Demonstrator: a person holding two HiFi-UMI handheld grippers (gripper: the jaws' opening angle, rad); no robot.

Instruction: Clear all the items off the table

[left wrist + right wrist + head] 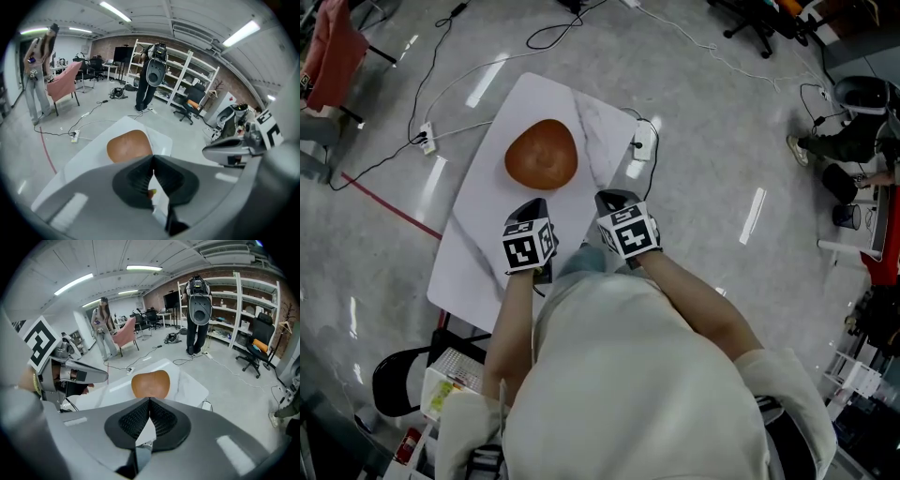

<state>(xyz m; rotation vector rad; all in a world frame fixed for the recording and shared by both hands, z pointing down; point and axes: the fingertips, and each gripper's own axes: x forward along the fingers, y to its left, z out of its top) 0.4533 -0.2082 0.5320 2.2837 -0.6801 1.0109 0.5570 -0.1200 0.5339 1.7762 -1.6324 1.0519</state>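
Note:
A brown rounded plate point(541, 155) lies on the far half of the white marble-patterned table point(478, 248). It is the only item I see on the tabletop. My left gripper point(532, 208) hovers over the table just short of the plate's near edge, jaws shut and empty. My right gripper point(614, 199) is beside it to the right, near the table's right edge, also shut with nothing in it. In the left gripper view the closed left gripper point(153, 157) points at the plate point(129, 145). The right gripper point(149, 399) does the same from its side of the plate point(150, 383).
A white power strip point(427, 141) and cables lie on the floor left of the table, and a white adapter point(642, 142) at its far right corner. A black chair point(394, 380) and a box stand near left. People stand further off point(152, 70), beside a pink chair point(65, 84).

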